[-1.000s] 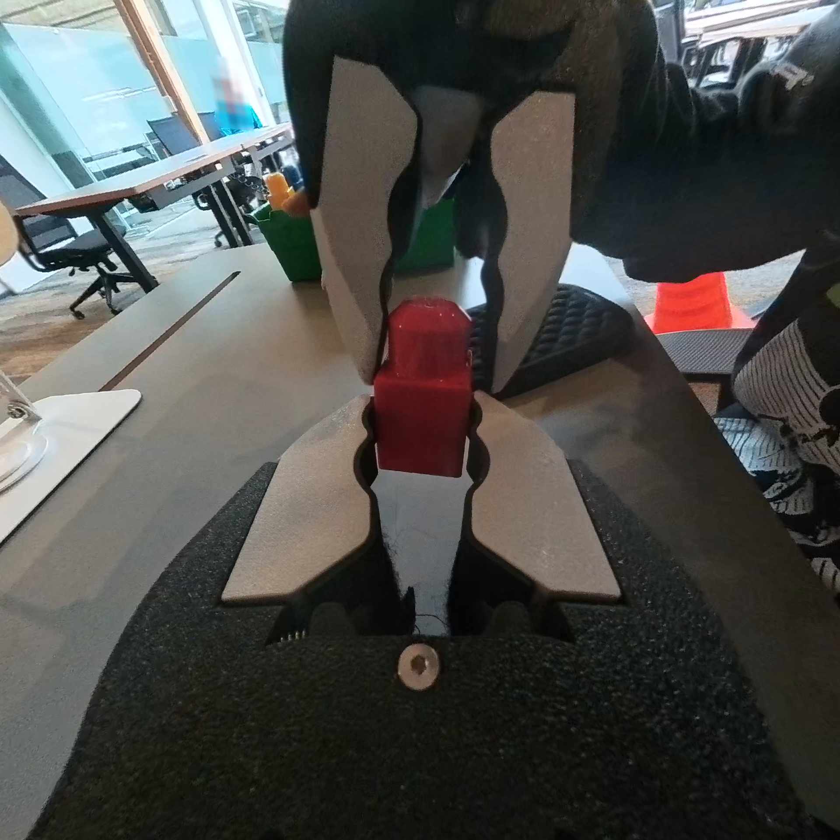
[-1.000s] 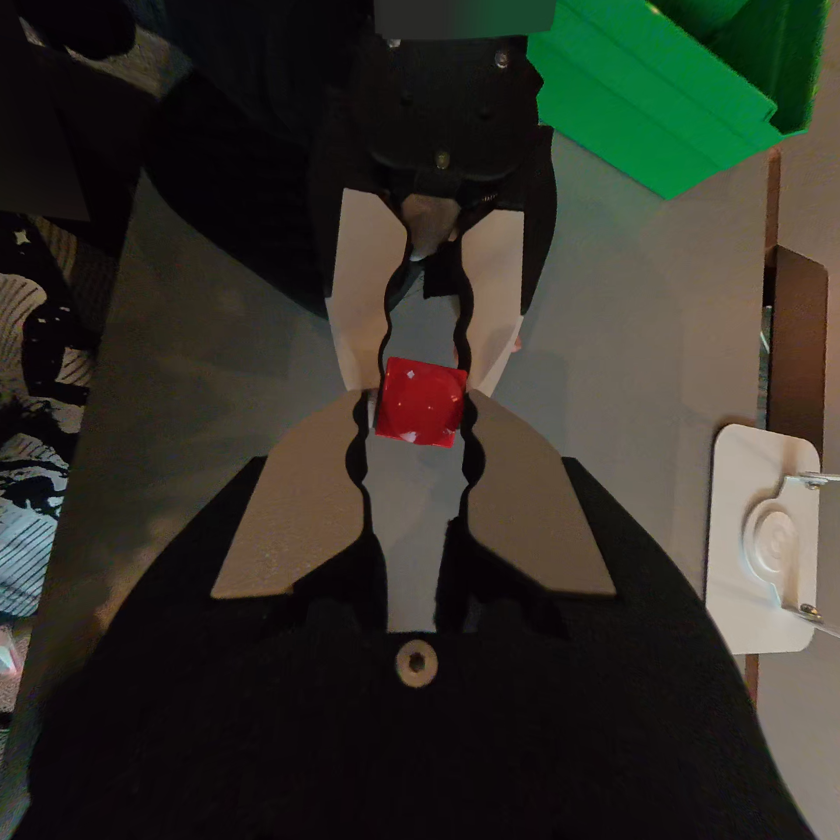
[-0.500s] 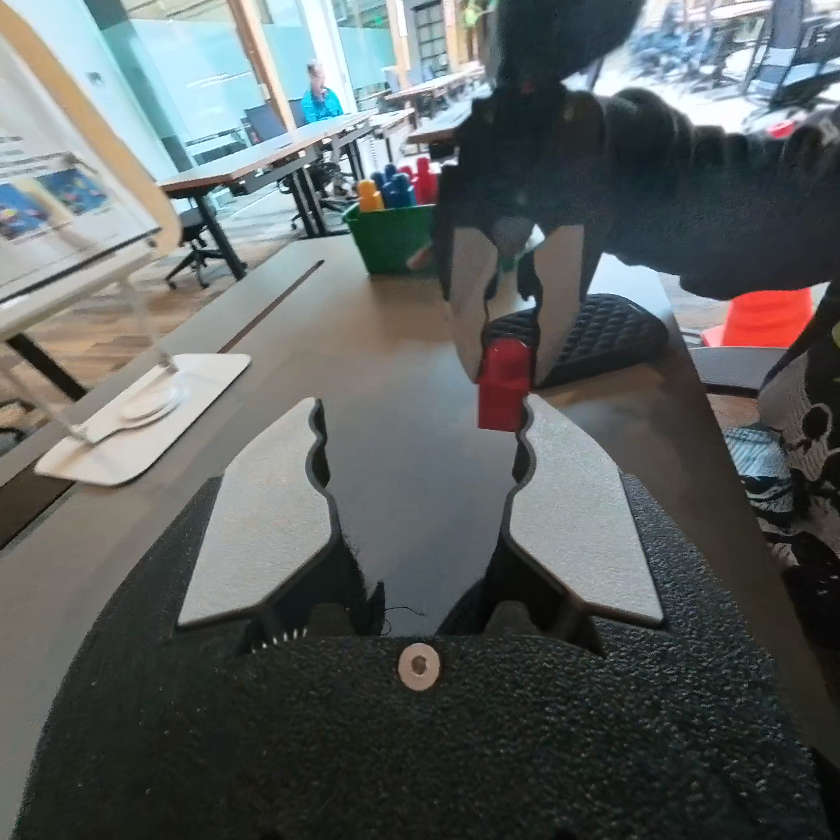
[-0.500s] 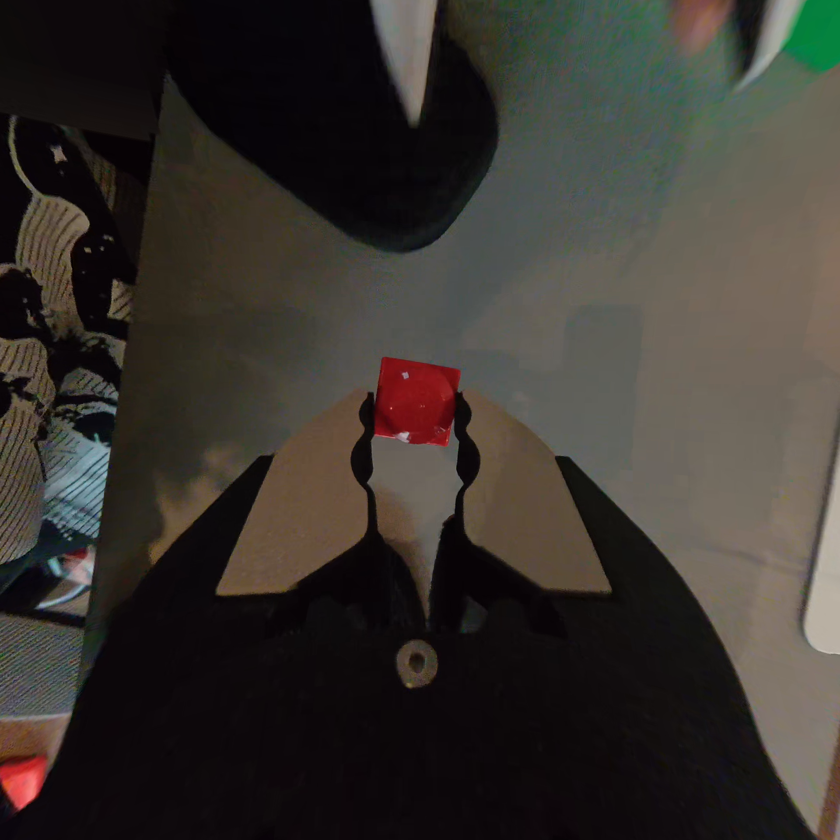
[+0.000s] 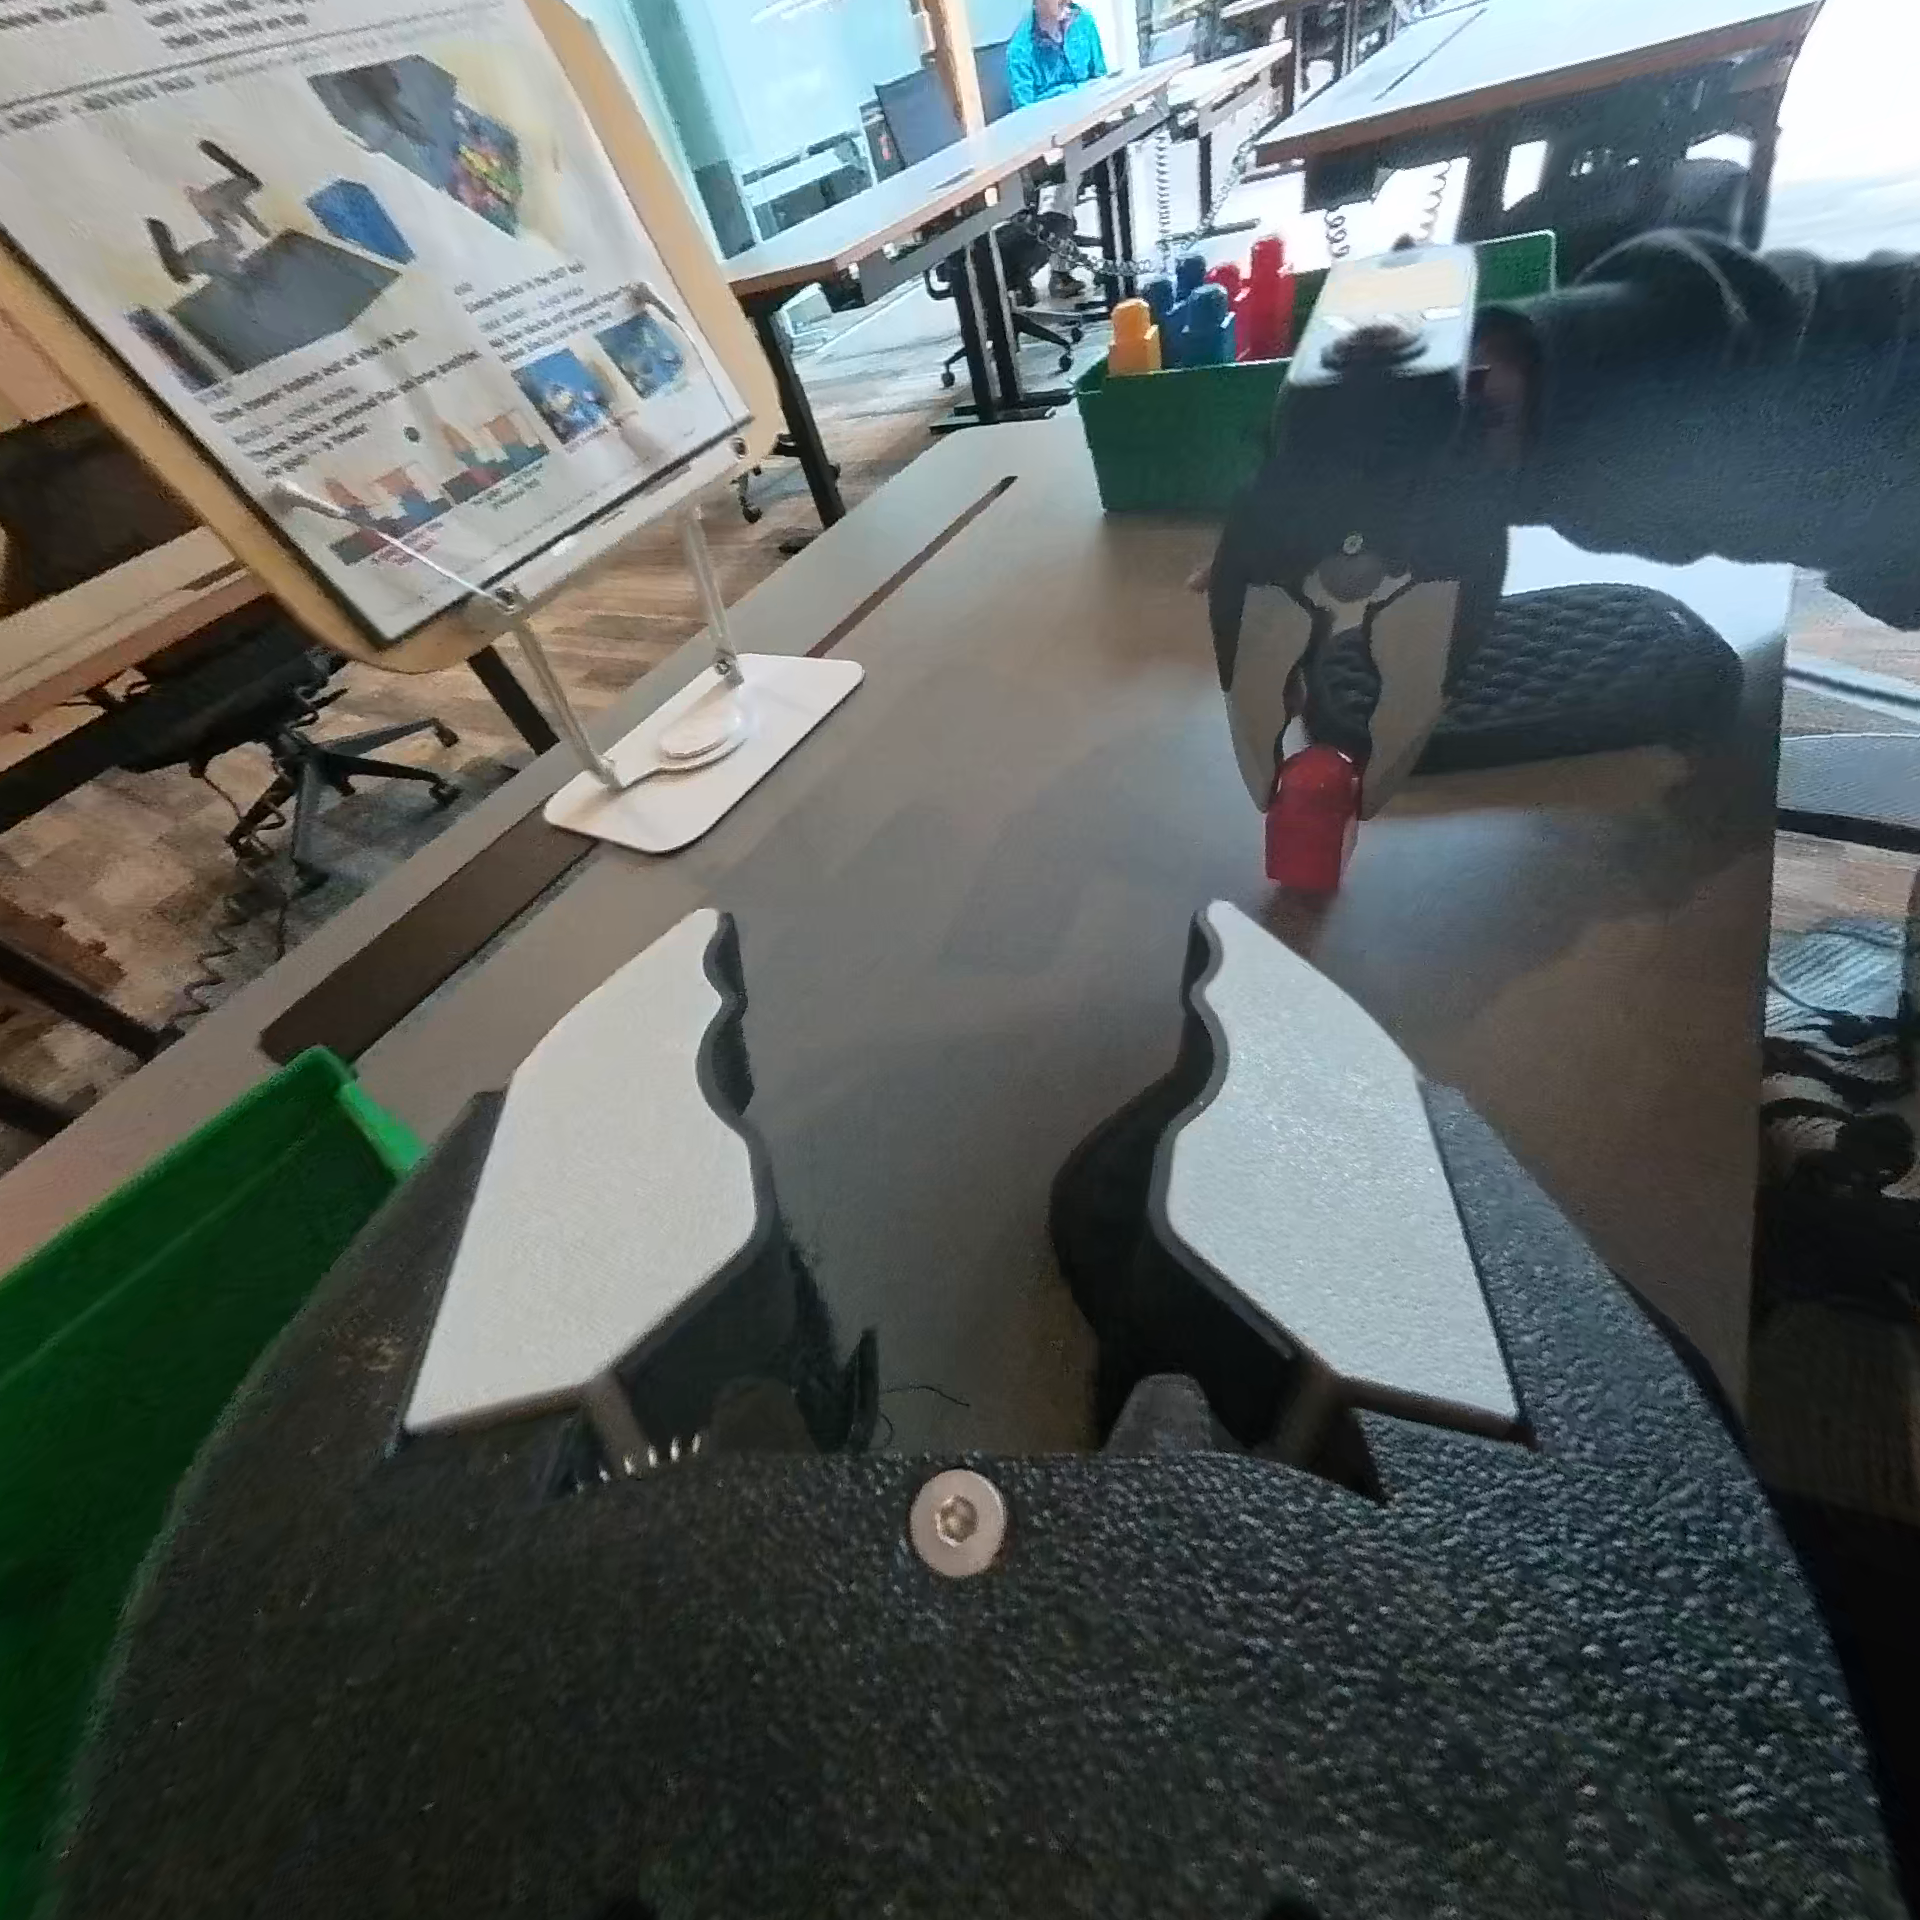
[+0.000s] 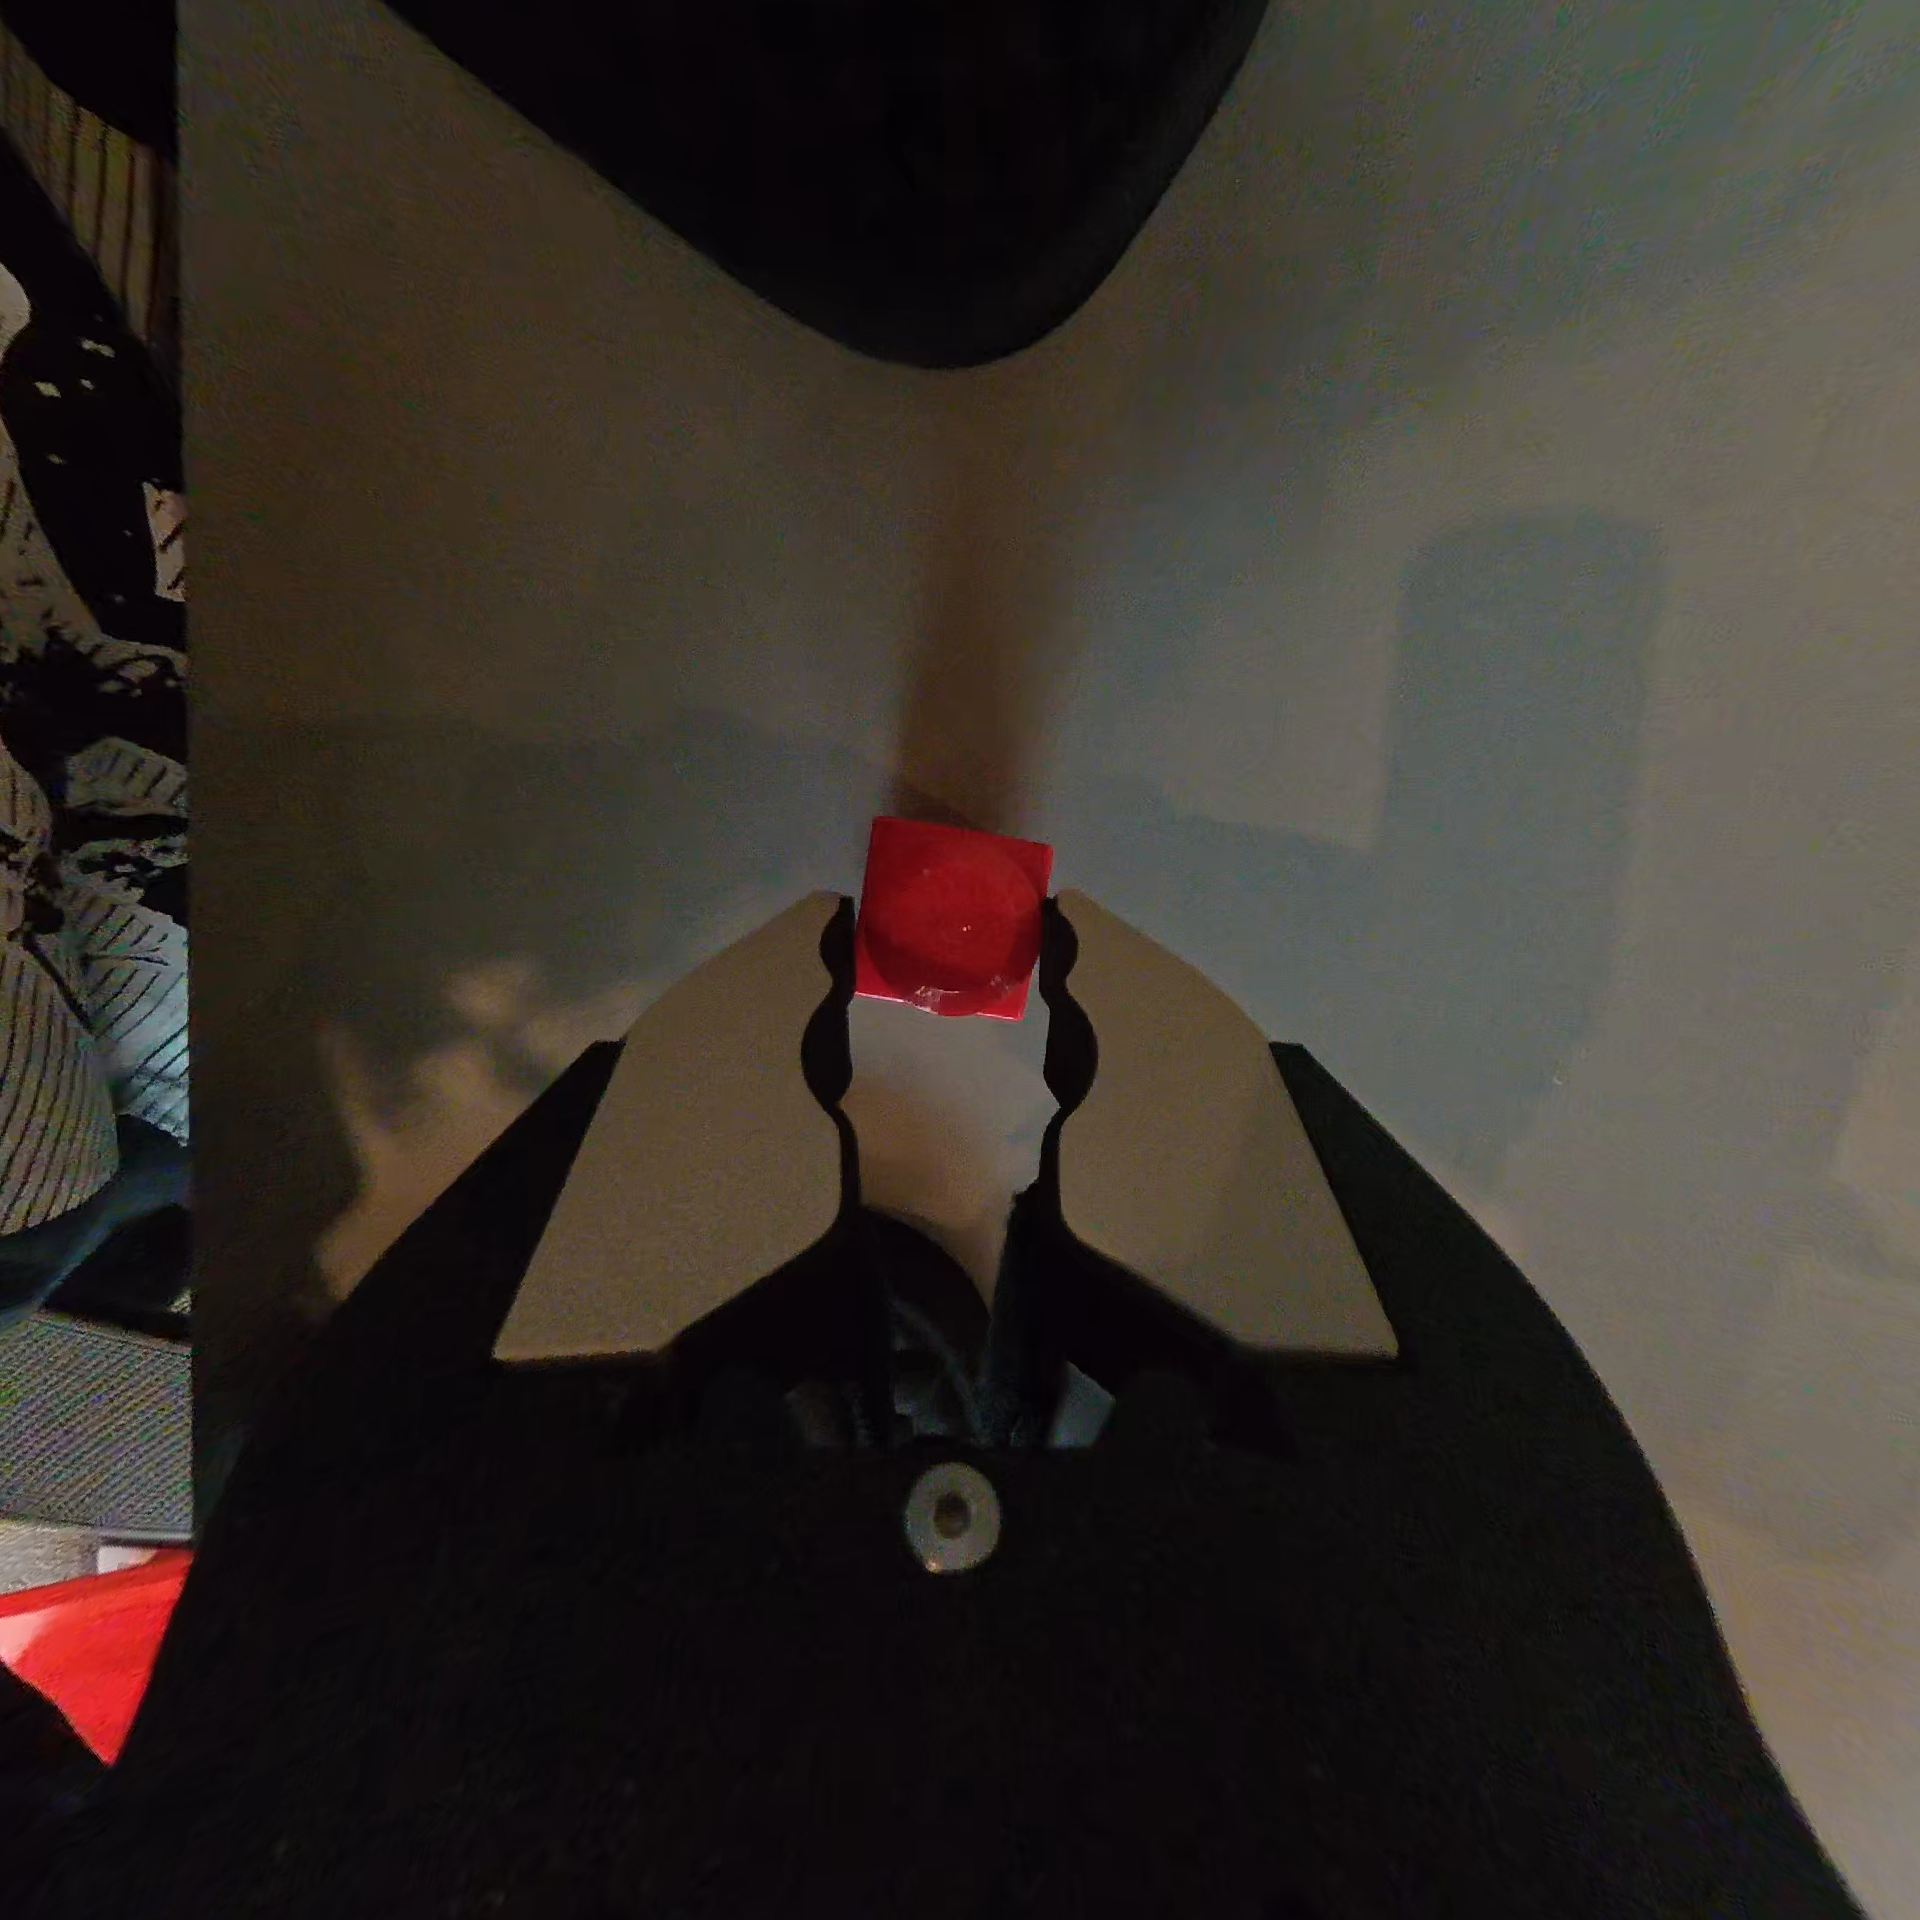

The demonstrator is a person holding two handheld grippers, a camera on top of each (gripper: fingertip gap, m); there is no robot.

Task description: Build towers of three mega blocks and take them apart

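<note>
A red mega block (image 5: 1311,821) stands upright on the dark grey table (image 5: 935,790), held from above by my right gripper (image 5: 1314,774), which points straight down. In the right wrist view the right gripper (image 6: 948,920) is shut on the red block (image 6: 951,920), seen from above with its round stud up. My left gripper (image 5: 961,940) is open and empty, low over the table and well back from the block, to its left.
A green bin (image 5: 1184,436) with orange, blue and red blocks stands at the far end. A second green bin's edge (image 5: 156,1247) is at lower left. A sign on a white stand (image 5: 707,748) is at left. A black cushion (image 5: 1579,675) lies beyond the block. About 25 centimetres separates my left fingertips from my right.
My left gripper let go of the red block, opened wide and pulled back to the left. My right gripper kept the block and holds it upright on the table.
</note>
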